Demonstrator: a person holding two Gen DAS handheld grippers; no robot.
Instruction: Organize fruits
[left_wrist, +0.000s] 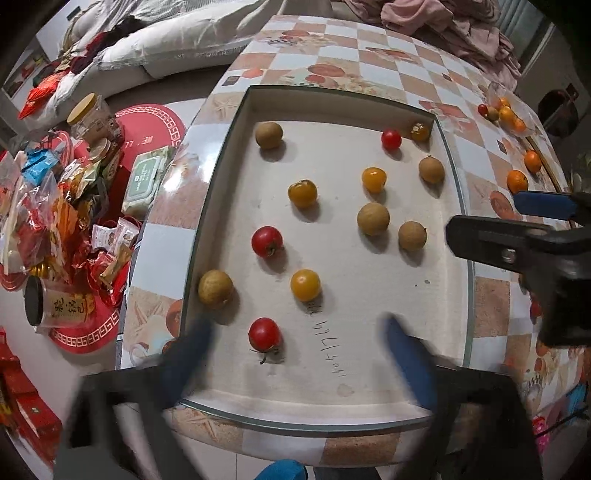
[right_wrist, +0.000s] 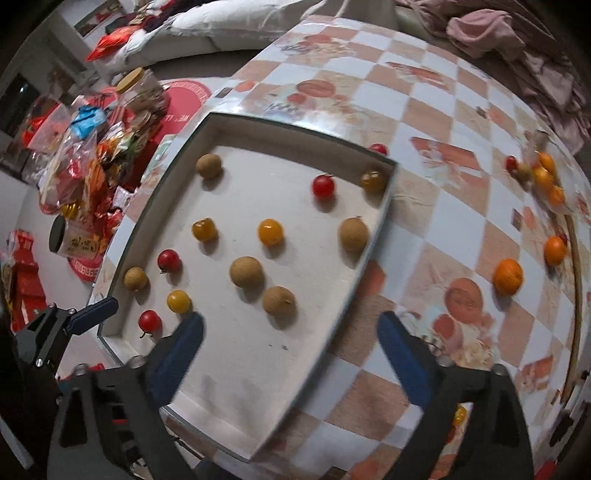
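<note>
A shallow white tray (left_wrist: 332, 391) lies on the checkered table and holds scattered fruit: three red cherry tomatoes (left_wrist: 266, 241), several yellow tomatoes (left_wrist: 305, 284) and several brown longans (left_wrist: 373, 218). My left gripper (left_wrist: 295, 324) hangs open over the tray's near edge, with nothing between its blue fingers; a red tomato (left_wrist: 264, 333) lies just below them. My right gripper (right_wrist: 291, 324) is open too, empty, above the tray's right rim (right_wrist: 369, 254), near a longan (right_wrist: 279, 300). In the left wrist view the right gripper (left_wrist: 484, 216) shows at the right edge.
Two oranges (right_wrist: 508, 276) lie loose on the table right of the tray, beside a clear bag of small fruit (right_wrist: 543, 173). A red tomato (right_wrist: 378, 148) sits just behind the tray. Snack packets (left_wrist: 74, 206) and a wipes pack (left_wrist: 146, 181) crowd the floor at left. Pink cloth (left_wrist: 461, 26) is heaped at the back.
</note>
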